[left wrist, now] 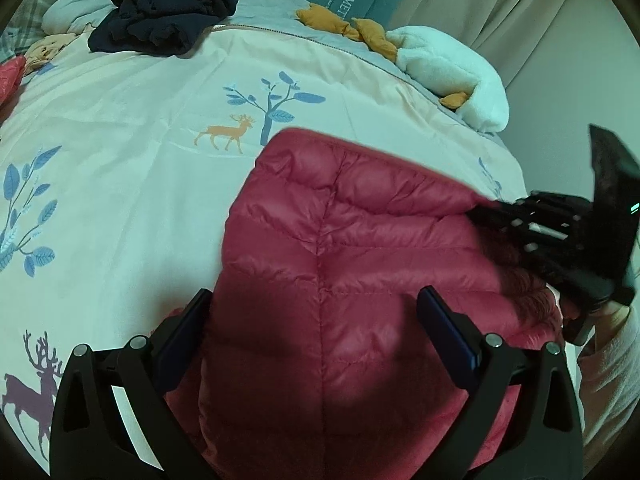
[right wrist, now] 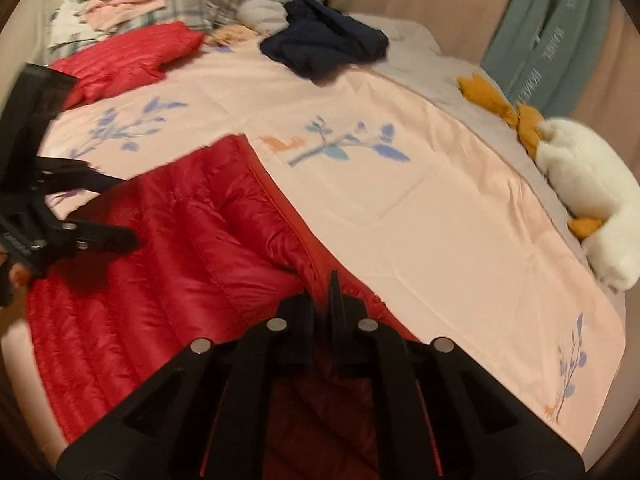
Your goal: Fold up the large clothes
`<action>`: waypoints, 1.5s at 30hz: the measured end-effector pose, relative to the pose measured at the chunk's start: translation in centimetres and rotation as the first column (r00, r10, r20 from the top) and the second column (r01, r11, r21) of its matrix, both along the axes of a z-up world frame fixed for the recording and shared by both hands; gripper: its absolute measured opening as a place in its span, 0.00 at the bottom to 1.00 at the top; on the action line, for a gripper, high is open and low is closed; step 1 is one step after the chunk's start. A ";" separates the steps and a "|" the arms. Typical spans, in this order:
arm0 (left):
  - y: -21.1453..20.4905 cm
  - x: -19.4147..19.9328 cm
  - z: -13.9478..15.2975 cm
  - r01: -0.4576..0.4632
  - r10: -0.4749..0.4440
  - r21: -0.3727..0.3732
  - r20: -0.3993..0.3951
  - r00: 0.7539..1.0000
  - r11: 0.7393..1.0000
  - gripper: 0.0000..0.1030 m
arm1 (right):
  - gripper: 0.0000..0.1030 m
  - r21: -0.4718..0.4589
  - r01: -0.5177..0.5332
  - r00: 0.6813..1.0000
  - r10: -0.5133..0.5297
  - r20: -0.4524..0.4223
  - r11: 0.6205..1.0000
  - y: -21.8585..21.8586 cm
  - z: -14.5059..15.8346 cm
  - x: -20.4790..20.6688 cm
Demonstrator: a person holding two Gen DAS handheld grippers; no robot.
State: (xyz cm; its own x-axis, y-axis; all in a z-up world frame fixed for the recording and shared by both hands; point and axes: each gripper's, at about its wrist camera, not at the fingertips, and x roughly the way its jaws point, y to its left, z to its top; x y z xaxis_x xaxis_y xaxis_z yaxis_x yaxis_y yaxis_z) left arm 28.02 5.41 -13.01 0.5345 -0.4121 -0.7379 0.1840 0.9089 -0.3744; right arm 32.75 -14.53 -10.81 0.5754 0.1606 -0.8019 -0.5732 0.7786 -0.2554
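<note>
On a pale printed bedspread (right wrist: 400,220), the right gripper (right wrist: 322,300) apparently clamps the edge of a red quilted puffer jacket (left wrist: 340,260) while the left gripper (left wrist: 316,320) hovers released above it; the fold needs aligned edges.

My left gripper (left wrist: 316,320) is matte black plastic, its two fingers lined with dark blue pads (left wrist: 448,328) and pinned by round silver screws (left wrist: 492,339); triangular cut-outs lighten each arm. My right gripper (right wrist: 322,300) is the same black build with four silver screw heads. Its body carries a flat black slab with a small green light (left wrist: 635,208). I wear a pale, soft sleeve (left wrist: 612,364).
</note>
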 end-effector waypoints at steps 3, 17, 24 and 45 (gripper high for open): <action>-0.2 1.0 -0.8 -0.005 0.006 0.011 -0.029 1.000 1.000 0.98 | 0.06 -0.039 0.063 0.994 -0.066 -0.085 0.997 0.0 -3.9 1.7; -3.5 2.4 1.7 0.114 -0.114 0.010 -0.010 0.993 0.993 0.98 | 0.21 0.247 0.105 0.993 -0.087 -0.086 0.963 -4.7 1.4 -1.2; -10.1 6.7 -1.8 0.184 -0.164 0.179 -0.119 0.979 0.967 0.97 | 0.05 0.022 0.210 0.968 -0.205 -0.143 0.977 -2.5 -4.5 2.9; -0.8 -4.1 1.4 0.021 -0.032 0.121 0.085 0.996 0.992 0.97 | 0.42 0.264 0.396 0.917 -0.391 -0.072 0.880 -12.1 0.5 -10.0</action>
